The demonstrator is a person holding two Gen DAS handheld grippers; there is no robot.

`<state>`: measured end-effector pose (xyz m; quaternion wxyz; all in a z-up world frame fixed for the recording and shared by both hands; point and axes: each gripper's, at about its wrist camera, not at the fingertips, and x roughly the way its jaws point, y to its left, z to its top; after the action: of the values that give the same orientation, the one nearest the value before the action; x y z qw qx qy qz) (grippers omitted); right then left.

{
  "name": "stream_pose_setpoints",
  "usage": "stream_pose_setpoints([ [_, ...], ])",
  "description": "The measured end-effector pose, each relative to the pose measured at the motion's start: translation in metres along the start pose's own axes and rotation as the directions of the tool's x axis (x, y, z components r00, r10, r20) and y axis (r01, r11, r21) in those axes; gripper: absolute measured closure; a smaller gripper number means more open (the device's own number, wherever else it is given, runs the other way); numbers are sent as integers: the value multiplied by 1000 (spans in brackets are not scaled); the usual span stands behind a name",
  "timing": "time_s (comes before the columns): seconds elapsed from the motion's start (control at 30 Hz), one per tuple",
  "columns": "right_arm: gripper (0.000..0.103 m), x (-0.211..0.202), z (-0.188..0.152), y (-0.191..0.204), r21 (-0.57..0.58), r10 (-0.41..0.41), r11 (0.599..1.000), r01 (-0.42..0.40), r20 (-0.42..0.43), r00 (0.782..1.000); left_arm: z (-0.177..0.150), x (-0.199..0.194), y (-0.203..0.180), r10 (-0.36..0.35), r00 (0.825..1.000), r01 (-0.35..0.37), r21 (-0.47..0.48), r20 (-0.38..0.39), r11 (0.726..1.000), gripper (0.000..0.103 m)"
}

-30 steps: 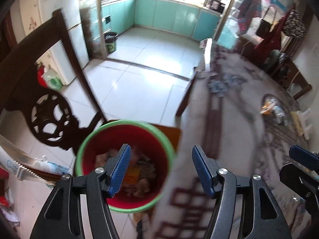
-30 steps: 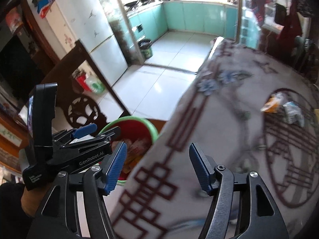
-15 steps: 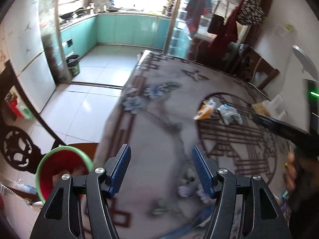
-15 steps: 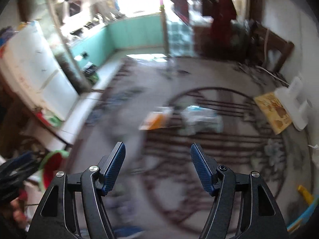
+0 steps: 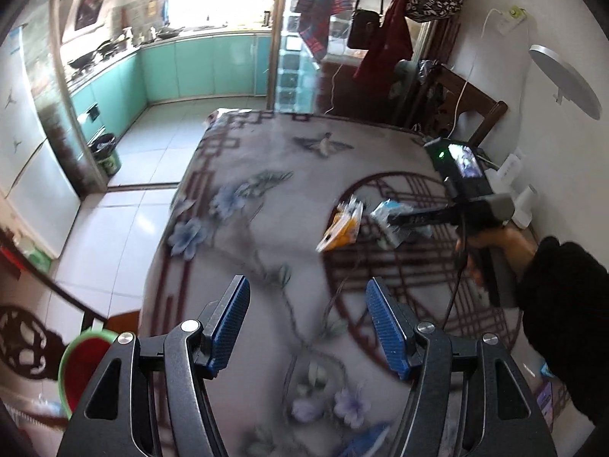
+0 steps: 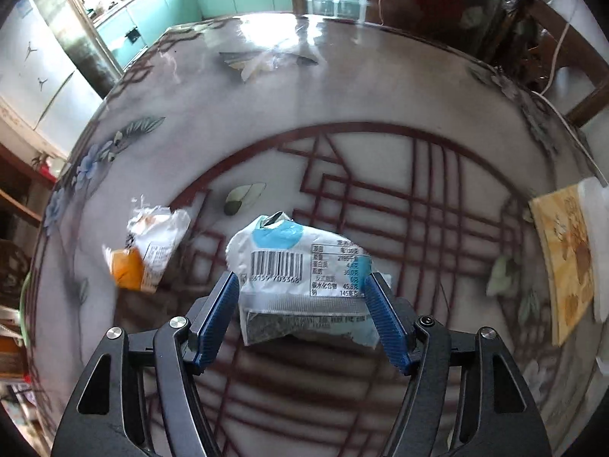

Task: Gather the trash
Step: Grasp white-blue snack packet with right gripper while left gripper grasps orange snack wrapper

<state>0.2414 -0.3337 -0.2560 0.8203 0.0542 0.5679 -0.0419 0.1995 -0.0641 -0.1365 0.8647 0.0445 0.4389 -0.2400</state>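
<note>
A white and blue snack wrapper [image 6: 300, 270] with a barcode lies on the patterned table. My right gripper [image 6: 304, 304] is open with its jaws on either side of the wrapper's near end. An orange and white wrapper [image 6: 146, 247] lies to its left. In the left wrist view both wrappers show, orange [image 5: 342, 226] and blue [image 5: 392, 217], with the right gripper [image 5: 403, 221] at the blue one. My left gripper [image 5: 308, 320] is open and empty above the table's near part. The green-rimmed red bin [image 5: 82, 365] stands on the floor at lower left.
A yellow patterned card [image 6: 567, 262] and a white object [image 6: 597, 247] lie at the table's right edge. A dark carved chair [image 5: 23, 339] stands by the bin. A wooden chair [image 5: 472, 106] stands behind the table. The kitchen floor [image 5: 125, 198] lies to the left.
Both grippers swung from the bin to the table. The right gripper moved forward and down until its open jaws straddle the blue wrapper. The left gripper now hangs back over the table.
</note>
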Motion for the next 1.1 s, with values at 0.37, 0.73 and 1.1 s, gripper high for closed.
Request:
stream_pose_setpoints([
  [0.37,79,3,-9,-14,-36,8,999,-6,51,999,48,119,-40,-78,996,82,103,-43,991,40],
  [0.73,82,-62,-69,-38,200,118,966,-162,213,970,53,211,-52,-71,992,83,105,-109,991,40],
  [1.1,81,-97,-76,8,195,66,974,-114,235,970,36,155,-40,-60,997,63,64,-53,996,83],
])
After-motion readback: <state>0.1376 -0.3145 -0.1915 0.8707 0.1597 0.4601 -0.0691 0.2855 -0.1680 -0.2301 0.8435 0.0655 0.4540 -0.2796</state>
